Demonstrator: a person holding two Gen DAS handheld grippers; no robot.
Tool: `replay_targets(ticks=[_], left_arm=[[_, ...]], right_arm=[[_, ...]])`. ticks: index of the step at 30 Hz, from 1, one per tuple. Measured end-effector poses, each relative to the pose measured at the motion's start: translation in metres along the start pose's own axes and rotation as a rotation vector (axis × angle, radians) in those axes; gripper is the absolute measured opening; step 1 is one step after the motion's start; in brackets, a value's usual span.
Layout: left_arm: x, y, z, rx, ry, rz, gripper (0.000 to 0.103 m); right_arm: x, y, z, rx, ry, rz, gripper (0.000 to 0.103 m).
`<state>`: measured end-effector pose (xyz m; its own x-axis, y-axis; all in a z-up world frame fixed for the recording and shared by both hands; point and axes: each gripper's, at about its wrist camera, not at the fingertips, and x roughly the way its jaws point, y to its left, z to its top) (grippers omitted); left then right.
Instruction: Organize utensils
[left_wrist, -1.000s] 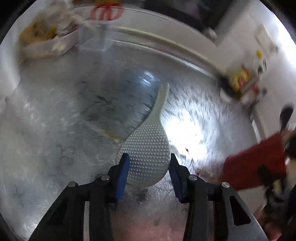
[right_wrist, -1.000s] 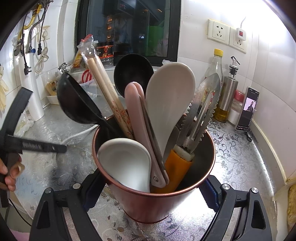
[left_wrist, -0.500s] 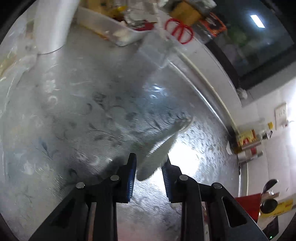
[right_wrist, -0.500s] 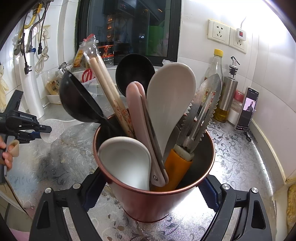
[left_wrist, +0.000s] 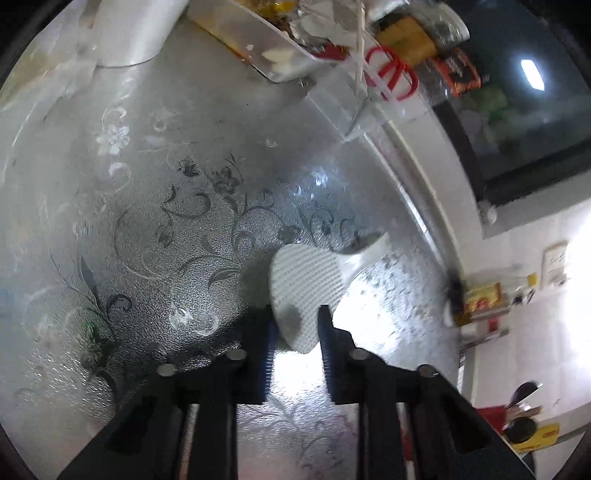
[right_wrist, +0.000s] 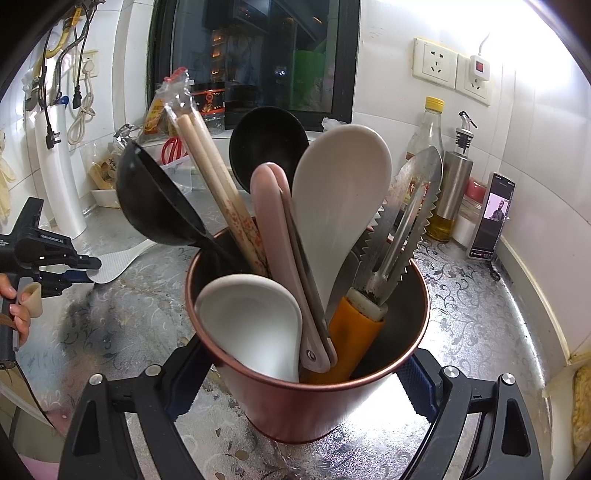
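On the left of the right wrist view, the left gripper (right_wrist: 86, 271) is held low over the silver worktop (right_wrist: 469, 310), with a hand (right_wrist: 16, 314) on its grip. Its fingers (left_wrist: 327, 328) have just been closing, and now they pinch the wide end of the white rice paddle (left_wrist: 306, 286). The paddle is tipped on its edge, with its handle pointing away toward the back wall. In the middle stands the copper cup (right_wrist: 314, 398). The right gripper (right_wrist: 299, 376) is spread wide and hugs the cup on both sides. The cup is full. From left to right it holds a black ladle (right_wrist: 155, 201), a pack of chopsticks (right_wrist: 218, 184), a white spoon (right_wrist: 255, 325), a black spoon (right_wrist: 267, 146), a pink tool (right_wrist: 280, 240), a big white paddle (right_wrist: 340, 199) and metal tongs (right_wrist: 406, 221) above an orange handle (right_wrist: 351, 336). That makes two black tools and two white tools in the cup, plus one paddle still outside it. On the right, by the wall, stand two bottles (right_wrist: 430, 136) and one phone (right_wrist: 491, 218).
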<state>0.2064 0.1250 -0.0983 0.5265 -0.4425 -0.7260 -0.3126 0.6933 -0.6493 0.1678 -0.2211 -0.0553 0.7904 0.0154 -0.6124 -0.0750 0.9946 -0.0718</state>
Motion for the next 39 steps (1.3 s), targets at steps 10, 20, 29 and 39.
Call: replay_targets(ticks=[10, 20, 29, 39], left_arm=[[0.016, -0.035, -0.011, 0.205, 0.101, -0.065, 0.006], [0.006, -0.026, -0.012, 0.250, 0.132, -0.038, 0.008], [-0.012, -0.008, 0.025, 0.193, 0.022, 0.161, 0.031], [0.013, -0.092, 0.044, 0.434, 0.020, 0.203, 0.050]], right_arm=[[0.001, -0.001, 0.001, 0.004, 0.000, -0.004, 0.092], [0.001, -0.002, 0.001, 0.005, 0.000, -0.005, 0.092], [0.000, -0.001, 0.001, -0.001, 0.001, -0.005, 0.092], [0.001, 0.001, 0.003, -0.005, 0.006, -0.007, 0.092]])
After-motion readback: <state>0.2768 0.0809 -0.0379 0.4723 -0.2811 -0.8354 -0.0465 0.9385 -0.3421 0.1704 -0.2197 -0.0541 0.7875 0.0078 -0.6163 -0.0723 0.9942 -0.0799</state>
